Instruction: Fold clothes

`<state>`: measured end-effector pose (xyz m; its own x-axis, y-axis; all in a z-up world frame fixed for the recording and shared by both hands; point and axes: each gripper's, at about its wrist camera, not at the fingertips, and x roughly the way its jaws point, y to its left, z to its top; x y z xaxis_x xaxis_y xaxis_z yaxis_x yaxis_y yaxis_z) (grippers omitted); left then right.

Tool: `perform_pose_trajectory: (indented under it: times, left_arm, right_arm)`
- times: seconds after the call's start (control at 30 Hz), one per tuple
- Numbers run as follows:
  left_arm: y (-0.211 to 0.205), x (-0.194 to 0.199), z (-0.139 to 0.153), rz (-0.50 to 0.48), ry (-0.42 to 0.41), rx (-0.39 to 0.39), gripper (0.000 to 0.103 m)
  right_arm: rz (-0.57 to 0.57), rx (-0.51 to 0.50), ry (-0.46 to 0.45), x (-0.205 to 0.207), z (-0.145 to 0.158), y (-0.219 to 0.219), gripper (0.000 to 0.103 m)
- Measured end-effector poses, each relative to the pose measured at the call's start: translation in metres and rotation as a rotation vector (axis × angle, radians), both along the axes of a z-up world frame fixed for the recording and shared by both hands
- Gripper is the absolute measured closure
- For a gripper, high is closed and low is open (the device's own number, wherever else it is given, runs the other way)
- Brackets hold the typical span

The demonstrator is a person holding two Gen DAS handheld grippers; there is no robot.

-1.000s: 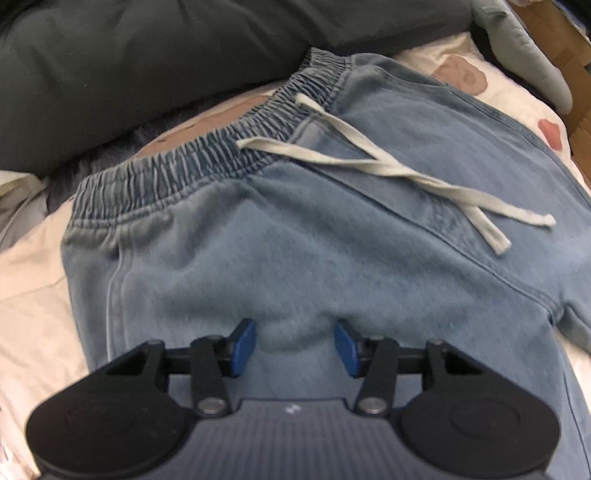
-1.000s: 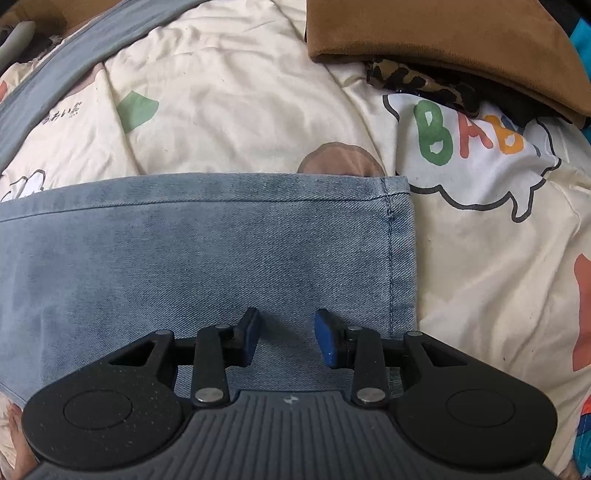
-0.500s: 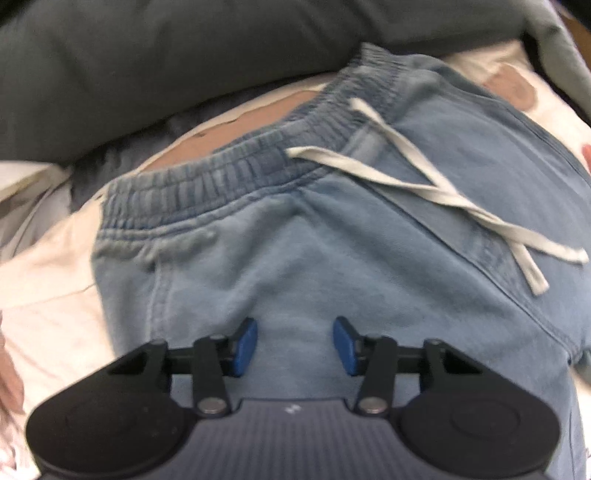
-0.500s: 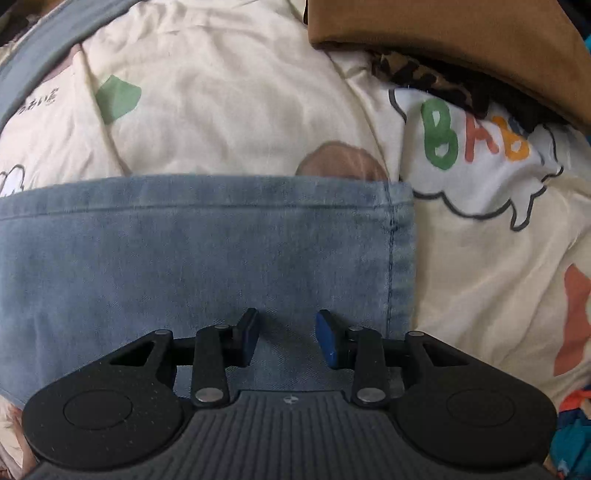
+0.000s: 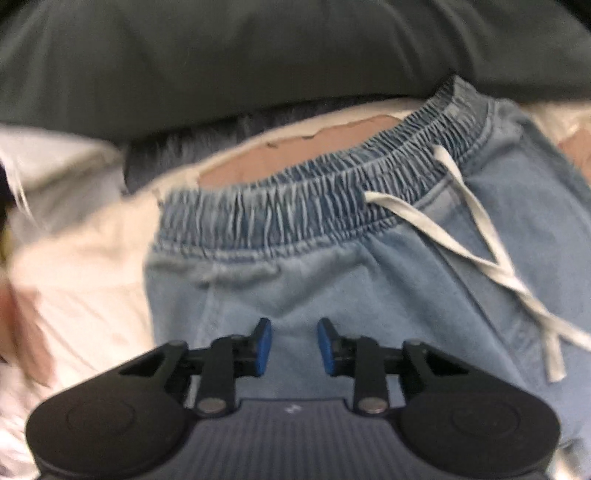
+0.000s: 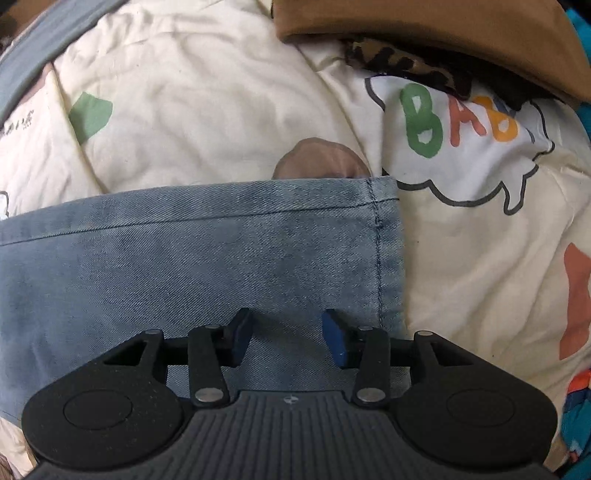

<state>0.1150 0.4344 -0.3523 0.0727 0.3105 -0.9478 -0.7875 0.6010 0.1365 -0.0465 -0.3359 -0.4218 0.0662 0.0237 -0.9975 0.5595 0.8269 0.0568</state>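
Observation:
Light blue denim trousers (image 5: pixel 369 280) lie flat on a cream printed bedsheet (image 6: pixel 207 110). The left wrist view shows their elastic waistband (image 5: pixel 295 195) and a white drawstring (image 5: pixel 480 236) trailing to the right. My left gripper (image 5: pixel 294 345) hovers over the cloth just below the waistband's left end, jaws closing with nothing pinched between them. In the right wrist view the trouser leg (image 6: pixel 184 266) ends in a stitched hem (image 6: pixel 388 251). Above that leg, close to the hem, my right gripper (image 6: pixel 288 338) points straight down, jaws opening and empty.
A dark grey pillow or duvet (image 5: pixel 258 55) lies beyond the waistband. A brown garment (image 6: pixel 424 22) over a leopard-print one (image 6: pixel 406 62) lies at the top right of the right wrist view. A grey strip (image 6: pixel 44 40) crosses the top left.
The left gripper moved toward the waistband's left end, its jaws narrowing. The right gripper's jaws widened and it shifted slightly along the leg near the hem.

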Motion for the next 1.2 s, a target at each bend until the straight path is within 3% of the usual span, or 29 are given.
perform_pose_trajectory:
  times: [0.1,0.17,0.4,0.5,0.6,0.67,0.7,0.87,1.2]
  left_arm:
    - [-0.006,0.017,0.016,-0.077,-0.007,0.048,0.056]
    - [-0.007,0.030,0.024,-0.118,-0.047,0.036,0.048]
    - [-0.008,0.080,0.045,-0.188,-0.185,-0.022,0.048]
    - [-0.007,0.102,0.044,-0.201,-0.212,-0.040,0.052]
    - [-0.006,0.123,0.040,-0.212,-0.231,-0.055,0.057]
    - [-0.002,0.135,0.034,-0.202,-0.236,-0.064,0.072]
    - [0.001,0.140,0.032,-0.188,-0.241,-0.067,0.075]
    - [0.012,0.162,0.023,-0.149,-0.264,-0.072,0.081]
    - [0.030,0.190,0.004,-0.107,-0.245,-0.048,0.082]
  right_arm:
    - [-0.029,-0.007,-0.035,-0.008,0.000,0.000,0.052]
    - [-0.025,-0.016,-0.030,-0.009,0.004,0.001,0.052]
    - [0.041,-0.054,-0.165,0.001,0.050,-0.001,0.053]
    - [0.050,-0.070,-0.194,0.020,0.058,-0.001,0.052]
    - [0.055,-0.084,-0.202,0.014,0.065,0.002,0.053]
    - [0.056,-0.087,-0.212,0.012,0.066,0.004,0.053]
    - [0.057,-0.088,-0.215,0.012,0.066,0.004,0.053]
    - [0.050,-0.092,-0.225,0.010,0.069,0.005,0.053]
    - [0.050,-0.114,-0.224,0.006,0.076,0.008,0.053]
